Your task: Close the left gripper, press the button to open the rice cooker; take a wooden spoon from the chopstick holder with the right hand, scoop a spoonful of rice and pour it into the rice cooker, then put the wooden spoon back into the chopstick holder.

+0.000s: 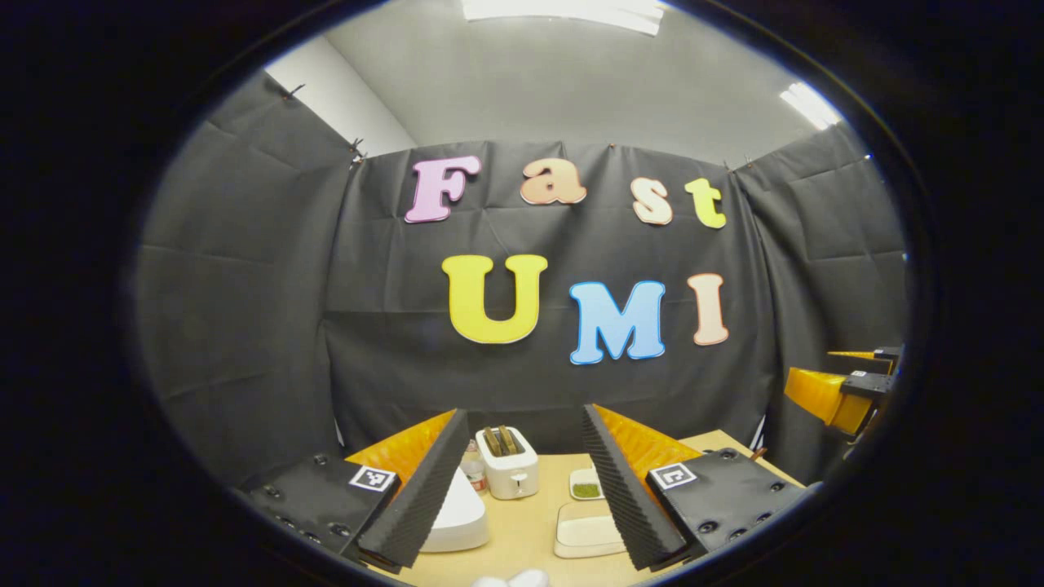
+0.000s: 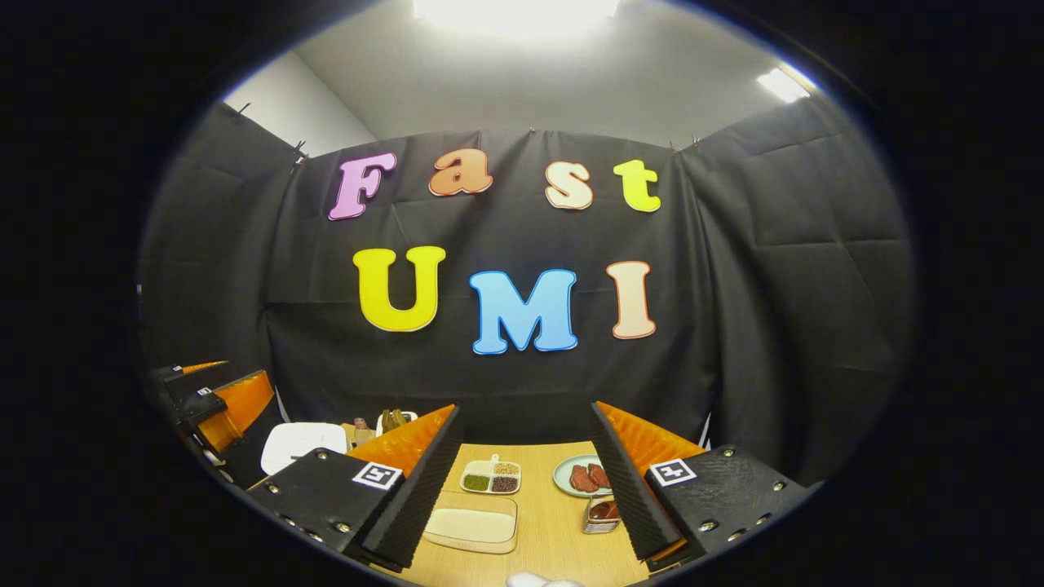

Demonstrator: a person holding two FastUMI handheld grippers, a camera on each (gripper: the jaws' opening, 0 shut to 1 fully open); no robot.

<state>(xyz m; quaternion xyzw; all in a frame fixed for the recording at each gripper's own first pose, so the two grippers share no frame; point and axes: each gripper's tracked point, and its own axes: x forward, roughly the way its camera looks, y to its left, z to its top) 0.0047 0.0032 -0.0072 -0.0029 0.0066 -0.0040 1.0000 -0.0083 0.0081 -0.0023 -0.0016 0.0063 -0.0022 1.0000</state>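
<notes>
Both grippers found raised above the wooden table point(image 2: 563, 522) and aimed at the booth wall, consistent with a start posture before any step of the task. Left gripper point(image 1: 522, 481) noted with fingers spread wide and nothing between them, though the task calls for closing it before pressing the button. Right gripper point(image 2: 522, 481) likewise wide apart and empty. White rice cooker point(image 1: 457, 518) seen low on the table behind the left finger, lid apparently down; button not made out. Tray of rice point(image 2: 471, 522) lying near the front edge, between the right gripper's fingers in its view, presumably placed for an easy scoop. Chopstick holder and wooden spoon not identified with certainty. Toaster point(image 1: 507, 463) and divided dish point(image 2: 490, 477) standing farther back, apart from the work.
</notes>
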